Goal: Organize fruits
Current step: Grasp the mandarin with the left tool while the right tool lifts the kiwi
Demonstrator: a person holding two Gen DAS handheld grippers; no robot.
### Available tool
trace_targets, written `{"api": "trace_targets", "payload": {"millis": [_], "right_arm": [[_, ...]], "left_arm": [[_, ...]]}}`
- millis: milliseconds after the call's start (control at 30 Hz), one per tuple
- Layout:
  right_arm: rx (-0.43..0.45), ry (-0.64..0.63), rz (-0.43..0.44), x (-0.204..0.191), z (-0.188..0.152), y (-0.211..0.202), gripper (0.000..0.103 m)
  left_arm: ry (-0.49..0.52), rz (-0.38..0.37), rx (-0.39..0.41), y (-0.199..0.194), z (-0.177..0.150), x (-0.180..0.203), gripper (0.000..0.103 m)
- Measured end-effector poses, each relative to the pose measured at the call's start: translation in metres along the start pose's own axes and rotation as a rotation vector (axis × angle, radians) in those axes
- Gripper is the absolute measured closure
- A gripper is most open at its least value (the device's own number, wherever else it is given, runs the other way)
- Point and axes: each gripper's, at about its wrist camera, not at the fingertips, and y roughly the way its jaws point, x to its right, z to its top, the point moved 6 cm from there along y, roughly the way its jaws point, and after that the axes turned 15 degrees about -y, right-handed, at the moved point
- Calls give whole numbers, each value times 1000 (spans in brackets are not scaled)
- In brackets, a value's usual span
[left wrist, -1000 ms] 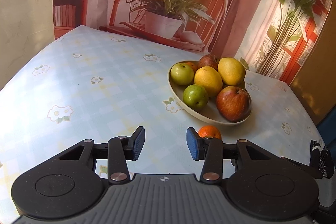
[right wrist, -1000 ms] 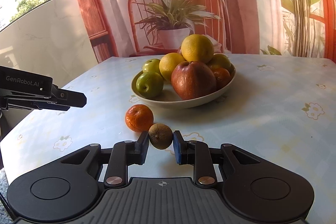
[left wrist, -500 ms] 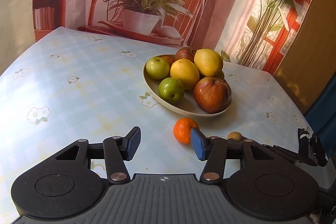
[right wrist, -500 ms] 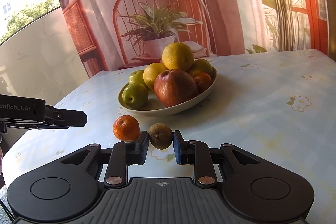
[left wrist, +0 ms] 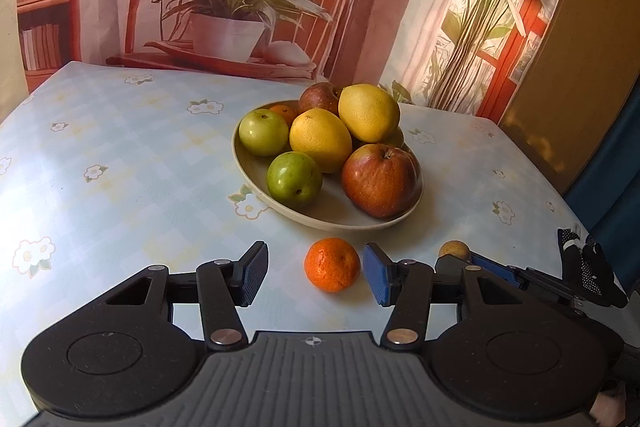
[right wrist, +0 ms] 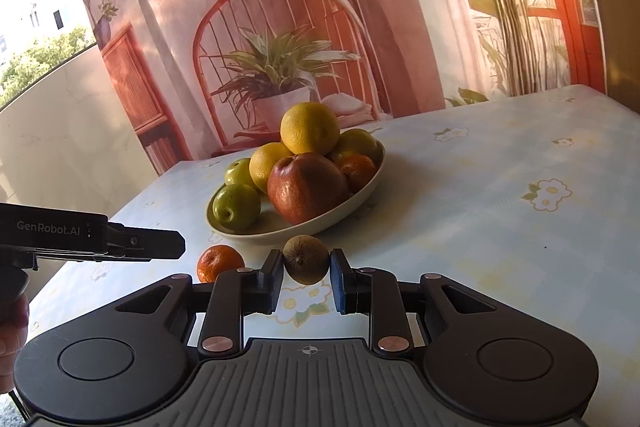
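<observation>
Sunlit floral tablecloth (left wrist: 120, 155) w/ a printed backdrop of a chair and potted plant (right wrist: 280, 75) behind it. Cream bowl (left wrist: 256, 183) sits mid-table, piled w/ green apples, two yellow citrus, red apples and a small orange.

Left gripper (left wrist: 314, 273) has its fingers spread wide; the loose mandarin (left wrist: 332, 264) now lies between the blue pads, nearer the right-hand one, touching neither as far as I can tell. A sec ago it was half hidden behind that right finger, so the gripper has swung round to frame it.

Right gripper (right wrist: 306, 267) still pinches the brownish kiwi (right wrist: 306, 259) between its pads, same grip as before; the kiwi sits just short of the bowl rim. Can't tell if it's lifted off the cloth. The view has shifted: bowl looks farther left now.
</observation>
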Motion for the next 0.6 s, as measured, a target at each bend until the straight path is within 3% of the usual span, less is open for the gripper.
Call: {"api": "trace_targets", "payload": {"millis": [600], "right_arm": [[-6, 0, 24, -1, -1, 3, 80]], "left_arm": [[45, -27, -93, 42, -5, 4, 52]]}}
